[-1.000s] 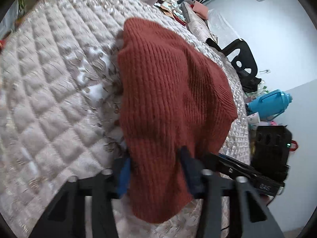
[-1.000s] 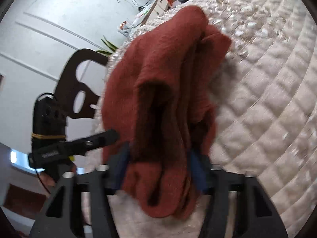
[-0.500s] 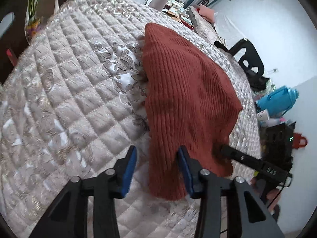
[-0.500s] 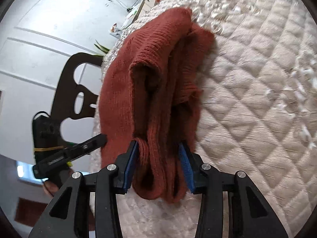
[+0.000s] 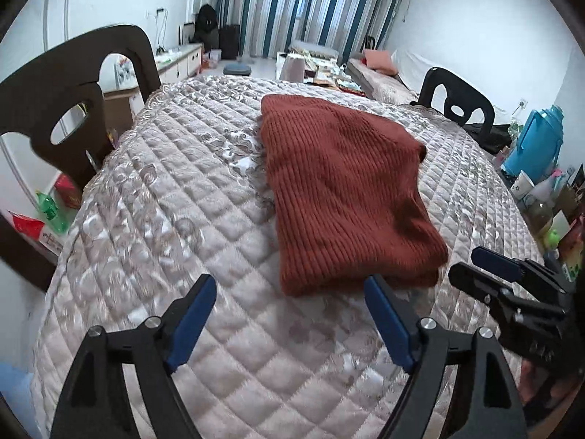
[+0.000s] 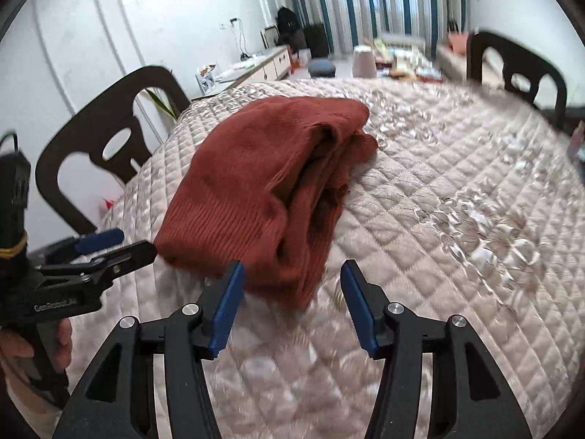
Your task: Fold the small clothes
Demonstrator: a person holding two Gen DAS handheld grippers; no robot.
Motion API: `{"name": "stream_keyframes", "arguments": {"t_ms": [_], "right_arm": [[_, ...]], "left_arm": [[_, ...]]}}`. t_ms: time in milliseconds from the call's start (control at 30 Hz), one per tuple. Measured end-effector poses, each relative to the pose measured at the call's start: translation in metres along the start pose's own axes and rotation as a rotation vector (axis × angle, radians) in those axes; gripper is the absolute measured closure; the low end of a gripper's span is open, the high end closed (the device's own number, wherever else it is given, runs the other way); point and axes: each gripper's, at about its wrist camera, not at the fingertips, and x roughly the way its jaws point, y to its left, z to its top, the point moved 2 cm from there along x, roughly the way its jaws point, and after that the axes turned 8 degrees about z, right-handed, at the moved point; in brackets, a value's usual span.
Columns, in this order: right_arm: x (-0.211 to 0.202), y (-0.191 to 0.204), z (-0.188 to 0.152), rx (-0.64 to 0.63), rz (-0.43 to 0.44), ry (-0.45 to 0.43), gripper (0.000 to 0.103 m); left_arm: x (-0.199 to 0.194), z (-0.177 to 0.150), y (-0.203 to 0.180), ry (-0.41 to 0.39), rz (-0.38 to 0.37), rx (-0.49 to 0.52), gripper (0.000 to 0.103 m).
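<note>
A rust-red ribbed knit garment (image 5: 343,190) lies folded on the quilted beige table cover (image 5: 175,197). In the right wrist view the garment (image 6: 263,183) shows its layered open edge on its right side. My left gripper (image 5: 292,285) is drawn back just short of the garment's near edge, its jaws opening, with only the quilt between them. My right gripper (image 6: 292,274) is also pulled back, its jaws opening with nothing between them; the garment's near corner lies just beyond the fingertips. Each view shows the other gripper beside the garment: the right gripper (image 5: 475,267) and the left gripper (image 6: 120,245).
Dark wooden chairs stand around the table: a chair (image 5: 73,102) at the left and another chair (image 5: 457,102) at the far right. A blue thermos (image 5: 537,139) and several cups and bottles crowd the right side. A person's hand (image 6: 33,347) holds the left gripper's handle.
Both grippers let go of the red garment and drew back from it. The garment, held bunched between the jaws before, now lies folded flat on the quilt. Both pairs of jaws widened.
</note>
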Motion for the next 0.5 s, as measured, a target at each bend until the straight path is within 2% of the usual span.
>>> {"name": "stream_keyframes", "arguments": {"t_ms": [67, 100, 200, 367, 500], "right_arm": [[-0.002, 0.006, -0.007, -0.016, -0.026, -0.020, 0.044], [-0.001, 0.009, -0.010, -0.019, -0.031, -0.022, 0.042], [0.001, 0.016, -0.022, -0.031, -0.054, -0.011, 0.042], [0.003, 0.017, -0.037, -0.029, -0.112, 0.004, 0.042], [0.010, 0.013, -0.044, 0.002, -0.116, 0.040, 0.042]], "left_arm": [[-0.008, -0.010, -0.008, -0.062, 0.075, 0.034, 0.016], [-0.012, -0.016, -0.010, -0.078, 0.084, 0.055, 0.015], [-0.014, -0.028, -0.013, -0.069, 0.087, 0.072, 0.015], [-0.010, -0.044, -0.015, -0.068, 0.155, 0.094, 0.015], [-0.011, -0.052, -0.019, -0.072, 0.167, 0.124, 0.015]]}}
